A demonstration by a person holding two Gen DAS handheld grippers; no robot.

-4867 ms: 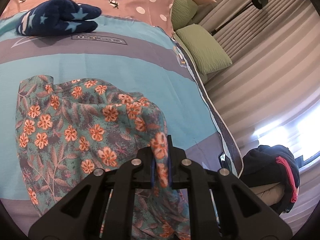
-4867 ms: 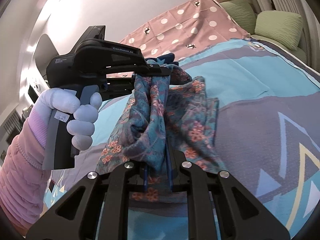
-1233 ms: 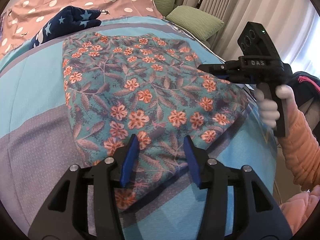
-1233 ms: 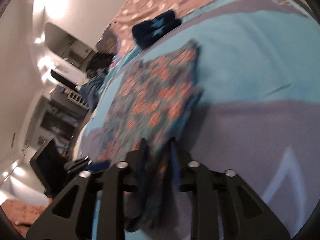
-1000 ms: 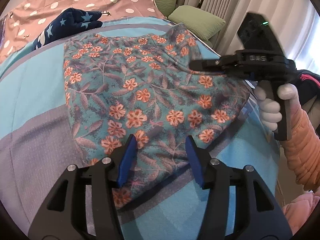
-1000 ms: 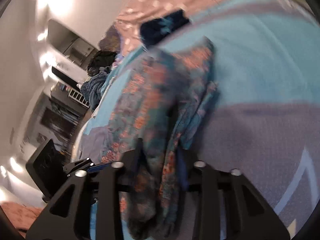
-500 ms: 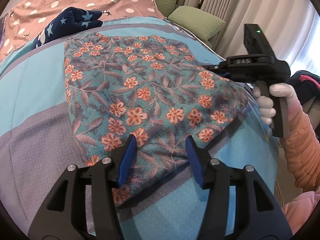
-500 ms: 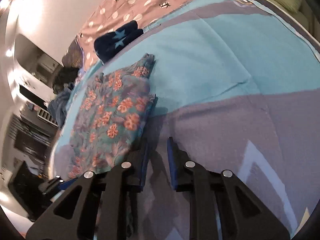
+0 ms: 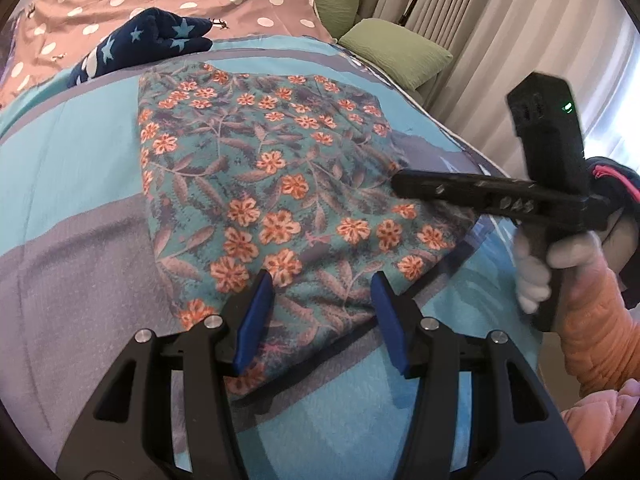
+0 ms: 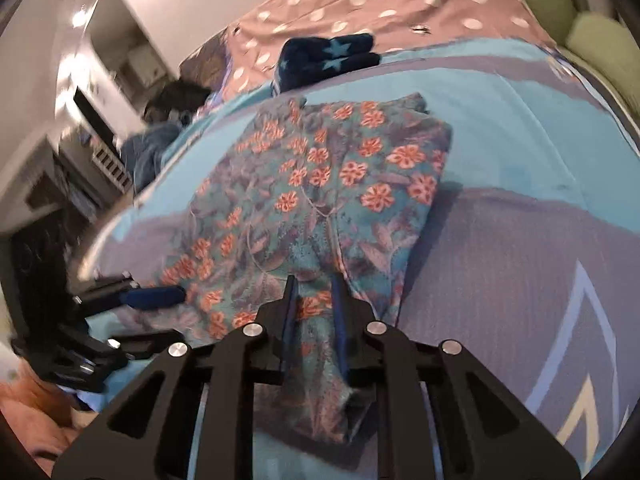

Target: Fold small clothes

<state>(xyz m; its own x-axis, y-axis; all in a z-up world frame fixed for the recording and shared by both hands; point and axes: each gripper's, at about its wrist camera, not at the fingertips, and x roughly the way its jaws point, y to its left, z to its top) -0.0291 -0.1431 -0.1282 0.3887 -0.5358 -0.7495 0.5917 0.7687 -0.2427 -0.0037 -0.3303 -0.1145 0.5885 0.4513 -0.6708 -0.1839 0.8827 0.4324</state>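
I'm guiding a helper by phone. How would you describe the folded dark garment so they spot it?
On the bed, look past the floral cloth toward the polka-dot bedding. The navy bundle lies where blue cover meets that bedding. Only it is dark blue with pale stars.

Blurred shelving (image 10: 60, 168), left of bedspread (image 10: 520, 128)

Bare blue and grey bedspread (image 9: 76, 208) lies open left of the floral garment (image 9: 276, 184), and more stretches to its right in the right wrist view. The navy star-print bundle (image 9: 152, 42) sits just beyond the garment's far edge (near, perhaps touching). Green pillows (image 9: 396, 50) line the far right side.
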